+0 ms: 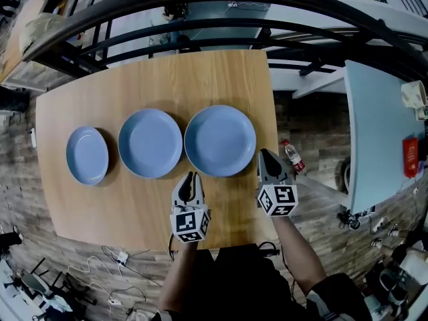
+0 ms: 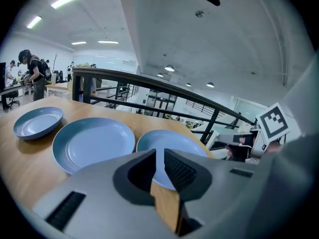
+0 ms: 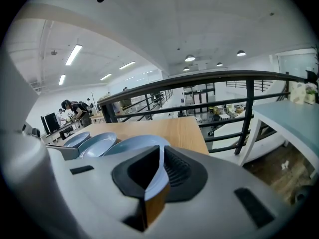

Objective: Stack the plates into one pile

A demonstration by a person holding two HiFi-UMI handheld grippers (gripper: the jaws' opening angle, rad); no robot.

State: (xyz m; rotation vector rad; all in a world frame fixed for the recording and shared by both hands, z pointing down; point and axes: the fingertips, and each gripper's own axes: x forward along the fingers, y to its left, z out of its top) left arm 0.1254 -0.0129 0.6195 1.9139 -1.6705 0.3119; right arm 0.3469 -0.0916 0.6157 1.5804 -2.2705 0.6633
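Forearms (image 1: 184,273) and both grippers fill the bottom of the head view, at the near edge of the wooden table (image 1: 154,79). Left gripper (image 1: 192,176) points at the near rim of the right plate (image 1: 220,140), tips just short of it. In the left gripper view its jaws stand narrowly apart with nothing pinched; plate and wood show through the slit. Right gripper (image 1: 265,154) sits just beside that plate's right rim, by the table's right edge. Its jaws also stand at a narrow gap, the blue rim seen through it; contact cannot be told. Three blue plates lie flat in one row, unstacked: left plate (image 1: 87,155), middle plate (image 1: 150,142), right plate, each just beside the next. Black railing (image 1: 200,5) runs behind the table. Bottle (image 1: 292,156) lies on the floor to the right.
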